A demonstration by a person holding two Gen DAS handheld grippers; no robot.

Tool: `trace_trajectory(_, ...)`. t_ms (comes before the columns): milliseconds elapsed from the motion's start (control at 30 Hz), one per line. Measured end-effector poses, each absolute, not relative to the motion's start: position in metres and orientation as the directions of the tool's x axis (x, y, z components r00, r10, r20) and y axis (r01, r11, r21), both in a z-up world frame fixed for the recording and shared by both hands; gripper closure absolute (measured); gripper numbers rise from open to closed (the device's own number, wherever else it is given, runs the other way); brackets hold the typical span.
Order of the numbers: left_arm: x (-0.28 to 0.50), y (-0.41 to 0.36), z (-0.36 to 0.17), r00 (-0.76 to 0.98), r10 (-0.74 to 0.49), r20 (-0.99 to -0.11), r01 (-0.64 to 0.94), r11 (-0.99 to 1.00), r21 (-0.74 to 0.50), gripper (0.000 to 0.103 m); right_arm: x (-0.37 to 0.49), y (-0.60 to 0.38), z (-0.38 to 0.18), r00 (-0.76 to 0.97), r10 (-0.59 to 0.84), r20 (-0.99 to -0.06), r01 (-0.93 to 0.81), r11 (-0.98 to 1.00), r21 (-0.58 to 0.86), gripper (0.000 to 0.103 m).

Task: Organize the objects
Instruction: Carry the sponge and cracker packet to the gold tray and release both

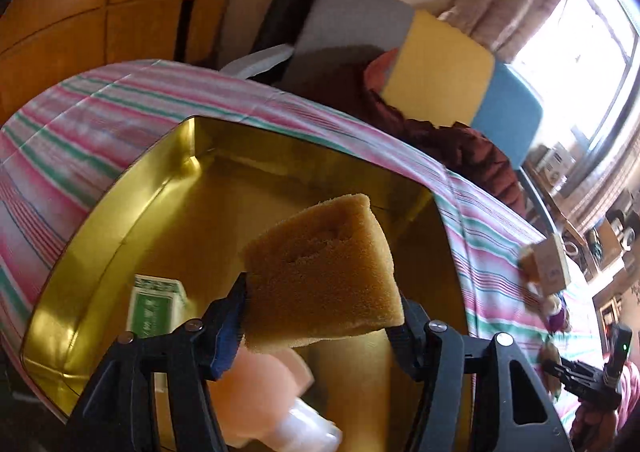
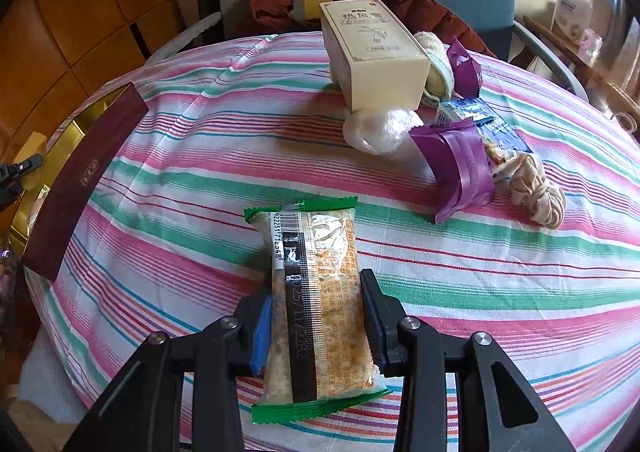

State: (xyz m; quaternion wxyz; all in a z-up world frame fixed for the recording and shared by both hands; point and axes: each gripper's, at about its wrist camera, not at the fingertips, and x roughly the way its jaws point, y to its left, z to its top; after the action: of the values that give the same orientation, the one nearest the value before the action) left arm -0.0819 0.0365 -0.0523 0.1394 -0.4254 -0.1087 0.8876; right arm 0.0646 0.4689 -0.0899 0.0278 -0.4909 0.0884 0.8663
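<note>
A: We start at our left gripper [image 1: 324, 316]: its jaws sit on either side of the sponge [image 1: 320, 272], a tan wedge, and appear to pinch only its near end, so we call that a grip, though a loose one

B: And below it lies the gold tin [image 1: 100, 211], open, with a green card box [image 1: 154, 308] at about eight o'clock from the sponge and a pale peach bottle [image 1: 264, 392] near six. If the sponge slips out now, we think it lands on that bottle rather than on bare tin

A: It may also spring or roll as it lands, being soft. Over to our right gripper [image 2: 316, 316]: it is closed on a snack packet [image 2: 316, 300] with green ends, squeezed across its middle above the striped tablecloth [image 2: 180, 155]

B: The crackly film could slide, or the contents crush. Out toward one o'clock the cream carton [image 2: 372, 51], the purple wrappers [image 2: 456, 167] and the knotted cloth [image 2: 540, 191] crowd together, so a careless reach there knocks the carton over. The tin's maroon wall [image 2: 80, 179] waits at nine o'clock
</note>
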Motion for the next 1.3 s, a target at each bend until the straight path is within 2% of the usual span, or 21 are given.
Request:
trace_trajectory(100, -0.095, 0.020, -0.060, -0.592, 0.304, -0.746, -0.073, -0.943, -0.326, 0.035, 0.062, 0.467, -0.089, -0.509, -0.025, -0.861, -0.156, -0.980, 0.121, 0.063)
trace_trajectory(267, -0.100, -0.003, -0.067, -0.583, 0.331, -0.742, -0.024, -0.920, -0.391, 0.030, 0.058, 0.459, -0.089, -0.492, 0.000, -0.870, -0.155, -0.984, 0.088, 0.063)
trace_trajectory(400, -0.098, -0.009, -0.066, -0.603, 0.311, -0.734, -0.011, -0.924, -0.383, 0.021, 0.053, 0.454, -0.088, -0.478, 0.008, -0.878, -0.159, -0.984, 0.078, 0.063)
trace_trajectory(533, -0.097, -0.014, -0.059, -0.631, 0.280, -0.724, 0.002, -0.932, -0.361, 0.021, 0.050, 0.440, -0.085, -0.480, 0.004, -0.877, -0.156, -0.984, 0.081, 0.064)
trace_trajectory(700, -0.080, -0.038, -0.048, -0.676, 0.306, -0.670, 0.089, -0.869, -0.487, 0.021, 0.051, 0.392, -0.068, -0.536, 0.018, -0.844, -0.073, -0.997, 0.025, 0.064)
trace_trajectory(800, -0.078, -0.042, -0.042, -0.673, 0.305, -0.673, 0.140, -0.841, -0.522, 0.021, 0.050, 0.355, -0.050, -0.584, 0.018, -0.812, -0.002, -1.000, -0.021, 0.064)
trace_trajectory(1133, -0.079, -0.038, -0.020, -0.692, 0.272, -0.668, 0.122, -0.869, -0.480, 0.021, 0.010, 0.240, -0.001, -0.629, -0.245, -0.738, 0.208, -0.967, 0.144, 0.064)
trace_trajectory(1300, -0.081, -0.041, -0.015, -0.691, 0.275, -0.668, 0.124, -0.866, -0.484, 0.021, -0.021, 0.183, -0.004, -0.576, -0.308, -0.757, 0.295, -0.942, 0.159, 0.064)
